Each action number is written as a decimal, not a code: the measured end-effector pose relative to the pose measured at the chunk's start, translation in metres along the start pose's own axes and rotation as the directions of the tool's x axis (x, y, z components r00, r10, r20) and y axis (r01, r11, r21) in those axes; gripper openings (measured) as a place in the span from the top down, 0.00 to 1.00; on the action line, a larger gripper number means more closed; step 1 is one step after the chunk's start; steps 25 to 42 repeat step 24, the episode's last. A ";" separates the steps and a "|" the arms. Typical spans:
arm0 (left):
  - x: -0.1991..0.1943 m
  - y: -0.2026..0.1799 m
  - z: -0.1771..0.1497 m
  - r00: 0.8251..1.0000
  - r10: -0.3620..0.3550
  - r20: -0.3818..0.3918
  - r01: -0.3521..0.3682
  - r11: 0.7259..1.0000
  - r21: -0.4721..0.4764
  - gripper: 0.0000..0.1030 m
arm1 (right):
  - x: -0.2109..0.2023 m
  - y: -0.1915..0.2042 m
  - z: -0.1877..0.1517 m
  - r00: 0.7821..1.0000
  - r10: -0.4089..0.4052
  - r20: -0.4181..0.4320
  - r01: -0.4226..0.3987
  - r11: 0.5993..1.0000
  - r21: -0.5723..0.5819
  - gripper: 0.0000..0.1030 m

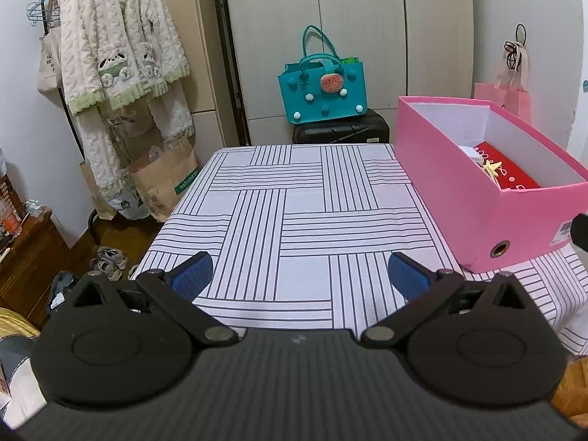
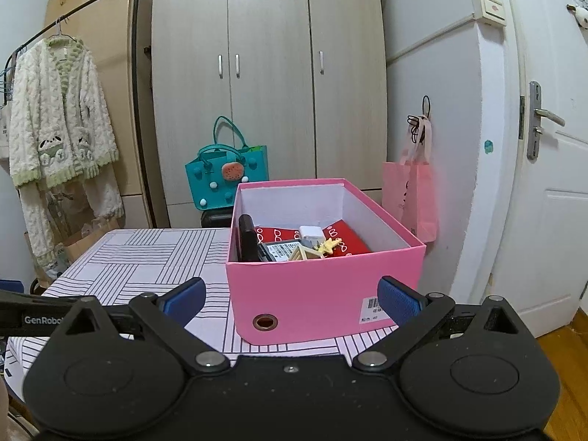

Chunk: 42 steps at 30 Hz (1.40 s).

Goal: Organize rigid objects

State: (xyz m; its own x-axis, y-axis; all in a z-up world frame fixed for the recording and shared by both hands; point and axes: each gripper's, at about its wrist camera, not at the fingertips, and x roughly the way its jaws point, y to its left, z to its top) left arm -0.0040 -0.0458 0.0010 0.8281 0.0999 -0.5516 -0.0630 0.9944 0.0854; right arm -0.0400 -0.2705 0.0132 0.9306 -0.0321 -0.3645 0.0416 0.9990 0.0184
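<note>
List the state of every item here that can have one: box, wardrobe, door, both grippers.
Pink cardboard box: lidless, holding several items.
Beige wardrobe: doors closed.
White room door: closed.
Left gripper: open, empty.
Right gripper: open, empty.
Teal tote bag: upright.

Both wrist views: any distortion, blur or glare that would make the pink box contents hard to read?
Left wrist view: strong fisheye bending at the edges, sharp focus, soft even light; the pink box sits at the right edge, so only the red item shows inside. Right wrist view: same curvature, dark corner vignetting, no glare; the box's contents are crisp but small and overlapping.
</note>
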 end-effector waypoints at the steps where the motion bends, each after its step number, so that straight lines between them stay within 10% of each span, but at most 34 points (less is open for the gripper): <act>1: 0.000 0.000 0.000 1.000 0.003 -0.002 -0.003 1.000 0.001 0.00 | 0.000 0.000 0.000 1.000 -0.002 0.000 0.002 1.000 0.000 0.02; 42: -0.007 -0.007 -0.001 0.999 0.035 0.028 -0.036 0.999 0.024 0.00 | 0.005 -0.003 -0.002 1.000 -0.011 -0.013 0.011 1.000 -0.004 0.02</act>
